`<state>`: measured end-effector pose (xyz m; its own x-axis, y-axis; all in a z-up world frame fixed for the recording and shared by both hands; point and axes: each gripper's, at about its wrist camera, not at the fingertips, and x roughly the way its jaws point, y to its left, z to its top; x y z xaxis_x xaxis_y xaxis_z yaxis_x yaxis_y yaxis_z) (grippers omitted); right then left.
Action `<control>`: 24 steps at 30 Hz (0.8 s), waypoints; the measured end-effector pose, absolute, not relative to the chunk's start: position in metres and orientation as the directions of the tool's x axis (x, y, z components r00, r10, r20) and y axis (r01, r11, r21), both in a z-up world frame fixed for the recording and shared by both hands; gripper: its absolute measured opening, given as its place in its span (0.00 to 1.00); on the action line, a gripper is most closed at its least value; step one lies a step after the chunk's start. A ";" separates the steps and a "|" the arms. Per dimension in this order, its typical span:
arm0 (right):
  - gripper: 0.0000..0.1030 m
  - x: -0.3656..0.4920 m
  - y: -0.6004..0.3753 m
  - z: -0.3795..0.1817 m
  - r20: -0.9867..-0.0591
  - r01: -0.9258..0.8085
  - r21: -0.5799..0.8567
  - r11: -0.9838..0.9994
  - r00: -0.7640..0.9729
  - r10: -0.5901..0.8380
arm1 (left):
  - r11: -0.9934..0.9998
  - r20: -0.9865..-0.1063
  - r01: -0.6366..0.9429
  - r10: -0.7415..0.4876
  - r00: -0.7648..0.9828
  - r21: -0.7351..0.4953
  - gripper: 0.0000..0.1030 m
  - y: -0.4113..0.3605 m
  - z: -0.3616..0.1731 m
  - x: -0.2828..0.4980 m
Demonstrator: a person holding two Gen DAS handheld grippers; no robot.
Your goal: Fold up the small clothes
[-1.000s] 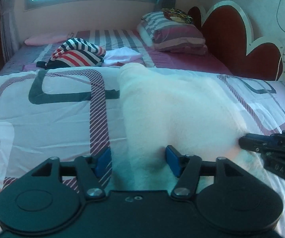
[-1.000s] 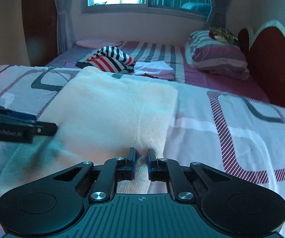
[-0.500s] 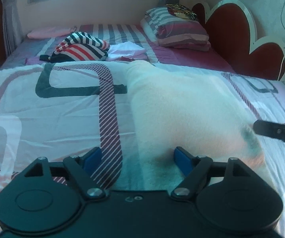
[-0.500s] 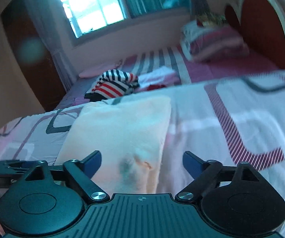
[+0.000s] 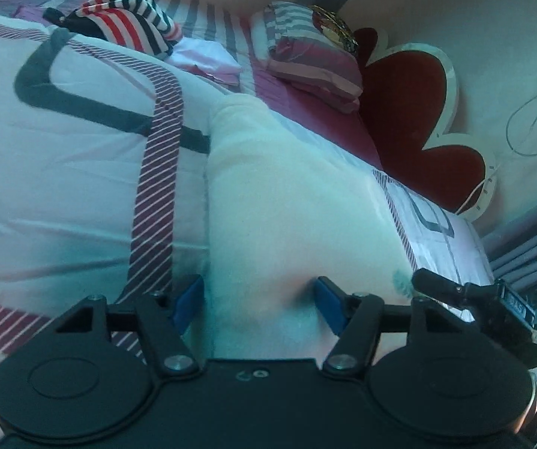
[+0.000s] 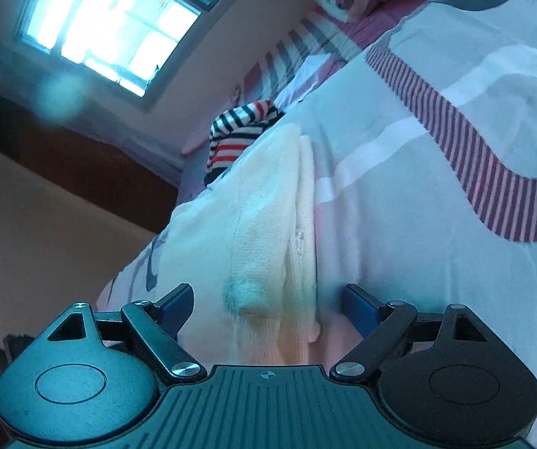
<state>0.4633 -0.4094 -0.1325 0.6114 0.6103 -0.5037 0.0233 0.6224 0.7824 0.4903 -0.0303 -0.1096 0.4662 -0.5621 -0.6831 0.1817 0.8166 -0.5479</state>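
— Which way did the cream garment [image 5: 287, 202] run from the left tool [image 5: 257, 305]?

— Straight ahead, its long axis climbing from lower centre toward the striped top [image 5: 126, 26] at upper left. The near end lay between the blue pads, which were closing but not pressing it.

— And the right tool [image 6: 268, 305]?

— At the same near end, pads apart and narrowing either side of the folded edge, gripping nothing. The garment lay flat on the bed [image 5: 62, 172].

Legible markings: a small white-on-blue label [image 5: 522, 308] on the side of the right gripper [image 5: 455, 292] reads approximately "DAS"; characters are blurred. No other text can be read.
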 end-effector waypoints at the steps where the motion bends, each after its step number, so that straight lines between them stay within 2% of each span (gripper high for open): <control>1: 0.73 0.467 -0.407 -0.130 -0.516 0.020 0.770 0.638 0.607 0.605 | 0.822 -0.689 0.191 -0.557 0.465 -0.536 0.61 -0.035 -0.109 0.494; 2: 0.65 0.470 -0.404 -0.127 -0.537 0.014 0.748 0.664 0.600 0.593 | 0.828 -0.694 0.197 -0.550 0.464 -0.525 0.60 -0.039 -0.110 0.496; 4: 0.63 0.474 -0.388 -0.119 -0.592 -0.024 0.670 0.742 0.586 0.553 | 0.846 -0.710 0.207 -0.526 0.468 -0.491 0.59 -0.050 -0.108 0.500; 6: 0.50 0.476 -0.370 -0.113 -0.638 -0.059 0.594 0.802 0.573 0.515 | 0.869 -0.728 0.231 -0.493 0.477 -0.438 0.43 -0.061 -0.105 0.502; 7: 0.36 0.475 -0.359 -0.109 -0.659 -0.072 0.551 0.832 0.574 0.486 | 0.877 -0.733 0.250 -0.480 0.483 -0.410 0.40 -0.066 -0.101 0.501; 8: 0.33 0.474 -0.349 -0.104 -0.668 -0.090 0.516 0.852 0.580 0.466 | 0.892 -0.740 0.261 -0.452 0.497 -0.369 0.32 -0.071 -0.096 0.500; 9: 0.32 0.472 -0.339 -0.097 -0.678 -0.110 0.464 0.879 0.594 0.433 | 0.903 -0.744 0.277 -0.428 0.512 -0.329 0.28 -0.076 -0.091 0.498; 13: 0.29 0.452 -0.293 -0.074 -0.683 -0.198 0.227 0.953 0.665 0.301 | 0.927 -0.740 0.316 -0.355 0.571 -0.202 0.26 -0.085 -0.070 0.484; 19: 0.29 0.420 -0.250 -0.035 -0.610 -0.266 0.215 0.940 0.714 0.342 | 0.941 -0.688 0.319 -0.305 0.658 -0.113 0.26 -0.044 -0.027 0.454; 24: 0.29 0.409 -0.183 -0.021 -0.581 -0.336 0.244 0.910 0.700 0.415 | 0.957 -0.682 0.288 -0.223 0.697 -0.019 0.26 0.009 -0.005 0.425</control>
